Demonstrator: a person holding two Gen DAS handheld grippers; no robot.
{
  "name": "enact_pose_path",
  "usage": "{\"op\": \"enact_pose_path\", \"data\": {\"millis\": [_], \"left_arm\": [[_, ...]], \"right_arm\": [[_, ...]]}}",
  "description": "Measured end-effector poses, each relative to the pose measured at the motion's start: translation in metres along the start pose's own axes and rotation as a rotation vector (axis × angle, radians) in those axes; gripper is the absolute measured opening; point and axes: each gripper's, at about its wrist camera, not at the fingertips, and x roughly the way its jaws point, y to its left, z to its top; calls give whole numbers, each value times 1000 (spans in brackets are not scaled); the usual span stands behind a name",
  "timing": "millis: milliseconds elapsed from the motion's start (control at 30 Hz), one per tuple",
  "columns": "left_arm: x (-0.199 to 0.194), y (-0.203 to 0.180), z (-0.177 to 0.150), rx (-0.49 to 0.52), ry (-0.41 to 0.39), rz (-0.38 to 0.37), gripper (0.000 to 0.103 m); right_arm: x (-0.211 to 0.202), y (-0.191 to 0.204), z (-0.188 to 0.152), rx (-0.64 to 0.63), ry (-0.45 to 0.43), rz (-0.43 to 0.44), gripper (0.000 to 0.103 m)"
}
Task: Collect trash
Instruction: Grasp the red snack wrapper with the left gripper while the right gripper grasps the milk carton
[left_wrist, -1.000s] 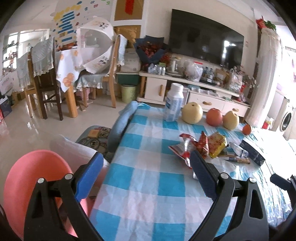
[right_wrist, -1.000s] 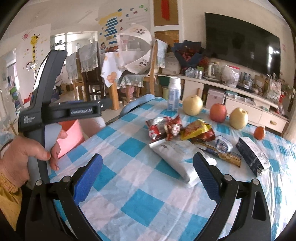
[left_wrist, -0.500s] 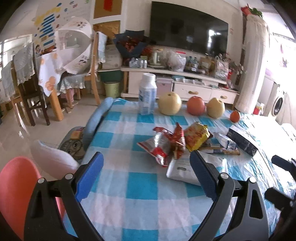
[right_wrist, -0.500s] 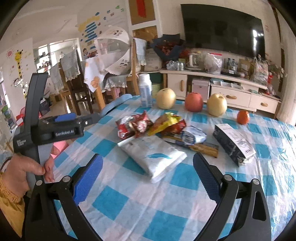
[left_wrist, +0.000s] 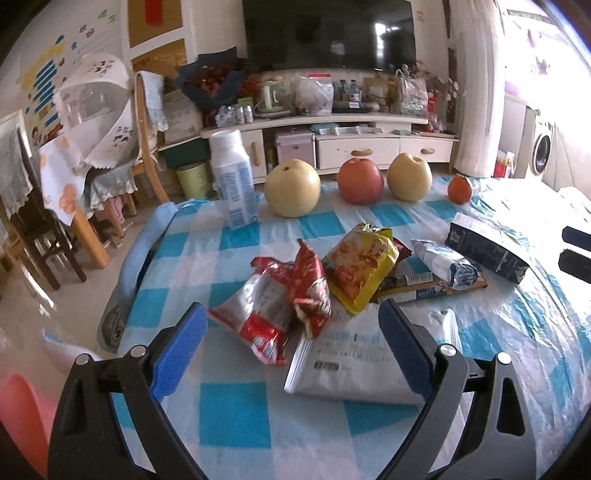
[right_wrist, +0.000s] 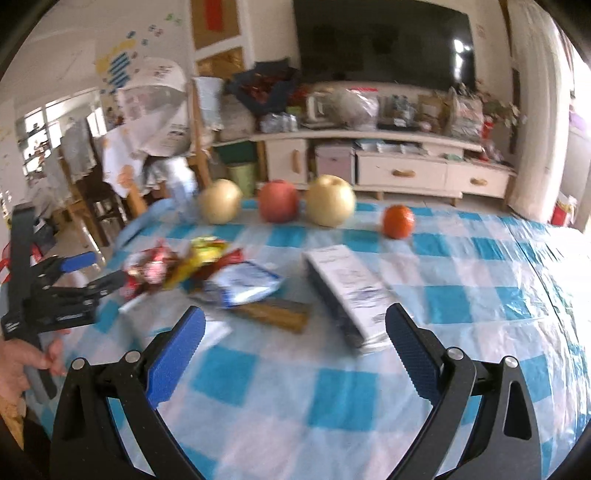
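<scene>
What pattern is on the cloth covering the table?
The tablecloth is a blue and white check, shown sharpest in the left wrist view.

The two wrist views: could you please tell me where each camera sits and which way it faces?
Left wrist: on the left claw, open, looking across the checked table at the red snack wrapper.
Right wrist: on the right claw, open, facing the dark carton; a hand shows holding the left claw.
Shared: wrappers, the red apple, TV.

Motion-blurred wrappers (right_wrist: 173, 266) and bottle (right_wrist: 181, 192) in right view
</scene>
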Motion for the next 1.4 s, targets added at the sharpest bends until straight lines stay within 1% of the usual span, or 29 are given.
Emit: {"op": "enact_pose_path", "data": {"millis": [67, 100, 200, 300, 367, 433, 533, 667, 767, 833, 900, 933, 967, 1033, 1067, 1100, 1133, 1233, 1300, 1333, 1367, 1400], "left_arm": [[7, -2, 2, -5, 9, -8, 92], [12, -2, 3, -7, 16, -9, 89], [23, -6, 4, 0, 24, -7, 83], [31, -7, 7, -6, 29, -28, 82], [36, -8, 8, -1, 34, -24, 81], [43, -8, 8, 2, 44, -15, 80], [49, -6, 9, -9, 54, -17, 76], [55, -7, 10, -6, 61, -23, 73], [59, -9, 10, 0, 67, -25, 68], [61, -9, 11, 0, 61, -30, 63], [63, -9, 11, -2, 64, -40, 59], [64, -9, 11, -2, 62, -46, 55], [64, -9, 11, -2, 62, -49, 52], [65, -9, 11, -8, 68, -57, 42], [66, -9, 11, -12, 69, -58, 40], [66, -9, 11, -15, 71, -61, 33], [66, -9, 11, -19, 74, -64, 31], [64, -11, 10, -18, 71, -55, 31], [63, -10, 9, -35, 71, -64, 30], [61, -8, 9, -48, 71, -70, 30], [60, -6, 9, -59, 73, -72, 30], [59, -6, 8, -60, 74, -68, 30]], "right_arm": [[14, -13, 2, 8, 26, -12, 97], [20, -18, 3, 10, 36, -12, 97], [35, -23, 6, -1, 59, -10, 97], [50, -28, 11, -10, 74, -19, 97], [59, -34, 13, -4, 85, -16, 97], [64, -37, 15, 3, 91, -8, 97], [74, -39, 17, 1, 103, -1, 97], [86, -41, 18, -6, 123, 6, 97], [93, -40, 18, -15, 139, 12, 97], [97, -40, 17, -21, 148, 10, 97], [102, -41, 16, -22, 160, 12, 91], [103, -41, 16, -19, 166, 14, 83], [105, -42, 15, -16, 174, 20, 80], [108, -42, 13, -17, 184, 21, 79], [109, -42, 13, -17, 188, 23, 78], [110, -41, 12, -17, 195, 29, 77], [111, -41, 12, -19, 202, 31, 77], [110, -41, 12, -16, 195, 40, 77], [109, -42, 11, -8, 196, 51, 76], [109, -43, 10, -9, 205, 53, 69], [109, -44, 10, -8, 208, 55, 65], [108, -44, 10, -9, 206, 52, 65]]}}
